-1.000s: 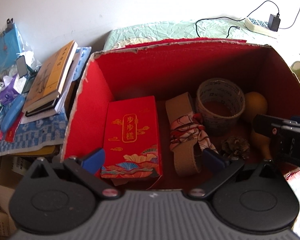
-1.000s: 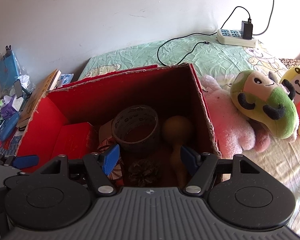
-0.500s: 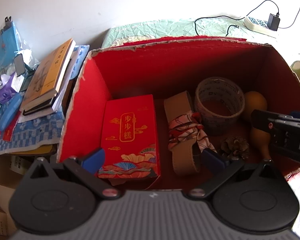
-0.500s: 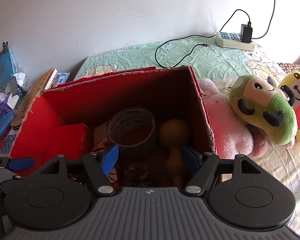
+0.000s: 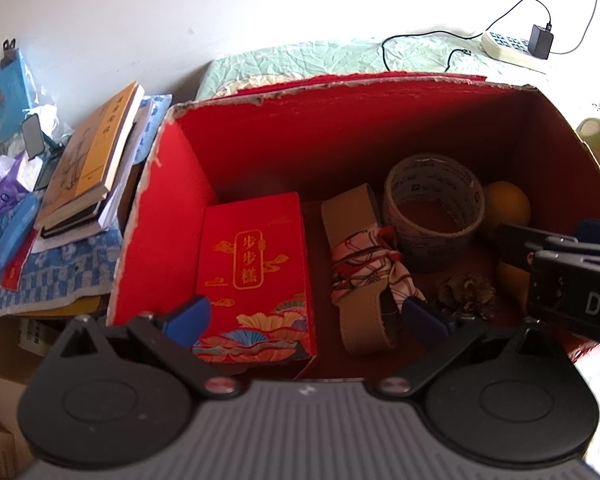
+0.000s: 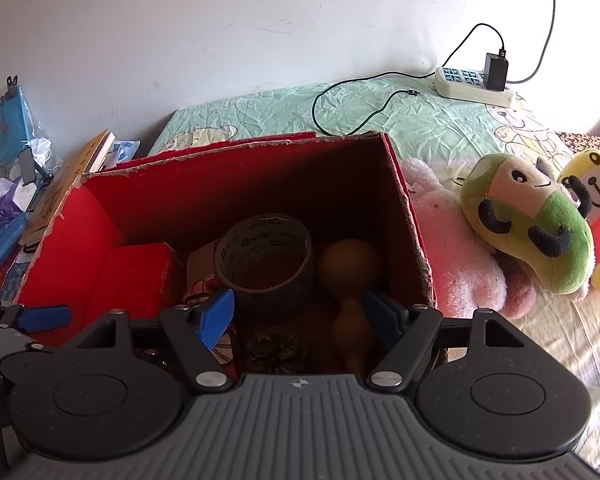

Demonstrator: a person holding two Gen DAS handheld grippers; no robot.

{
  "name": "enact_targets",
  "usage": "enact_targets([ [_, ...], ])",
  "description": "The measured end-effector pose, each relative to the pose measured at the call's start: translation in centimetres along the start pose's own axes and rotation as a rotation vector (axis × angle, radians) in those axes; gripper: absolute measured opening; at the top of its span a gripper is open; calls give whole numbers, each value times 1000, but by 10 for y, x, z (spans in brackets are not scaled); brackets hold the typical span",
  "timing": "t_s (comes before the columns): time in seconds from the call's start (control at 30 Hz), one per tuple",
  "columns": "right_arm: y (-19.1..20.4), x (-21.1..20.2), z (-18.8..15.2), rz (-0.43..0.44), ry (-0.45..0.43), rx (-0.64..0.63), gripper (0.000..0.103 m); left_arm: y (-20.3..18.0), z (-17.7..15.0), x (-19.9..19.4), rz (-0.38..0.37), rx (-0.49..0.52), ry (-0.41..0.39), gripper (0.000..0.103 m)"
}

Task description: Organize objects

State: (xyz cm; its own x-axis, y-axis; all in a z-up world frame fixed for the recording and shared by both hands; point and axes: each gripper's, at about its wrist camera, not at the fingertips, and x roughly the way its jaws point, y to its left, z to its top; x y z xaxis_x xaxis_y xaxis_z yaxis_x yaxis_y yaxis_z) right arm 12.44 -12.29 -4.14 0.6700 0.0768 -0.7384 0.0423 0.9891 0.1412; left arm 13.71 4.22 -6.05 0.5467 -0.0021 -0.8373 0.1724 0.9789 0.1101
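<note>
An open red cardboard box sits on the bed. Inside lie a red gift carton, a beige belt with a patterned scarf, a roll of tape, a pine cone and a tan gourd. My left gripper hovers open above the carton and belt, holding nothing. My right gripper stands open over the pine cone and gourd, also empty.
Books and small clutter lie on a blue patterned cloth left of the box. Plush toys, pink and green, rest right of it. A power strip with a cable lies on the green sheet behind.
Both grippers have drawn back and up a little from the box, so its contents look slightly smaller. Nothing inside has moved and both stay open.
</note>
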Motion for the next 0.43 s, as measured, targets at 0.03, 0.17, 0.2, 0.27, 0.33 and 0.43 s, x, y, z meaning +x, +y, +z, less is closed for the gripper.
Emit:
enact_targets([
  [0.03, 0, 0, 0, -1, 0, -1, 76, 0, 0, 0, -6, 1, -1, 100],
  [0.17, 1, 0, 0, -1, -1, -1, 76, 1, 0, 2, -26, 0, -1, 99],
  [0.2, 1, 1, 0, -2, -1, -2, 77, 0, 0, 2, -25, 2, -4, 99],
  [0.27, 0, 1, 0, -2, 0, -3, 77, -1, 0, 1, -19, 8, -11, 99],
  [0.33, 0, 1, 0, -4, 0, -4, 77, -2, 0, 2, -19, 11, -10, 99],
  [0.43, 0, 2, 1, -5, 0, -8, 77, 0, 1, 5, -27, 1, 5, 99],
])
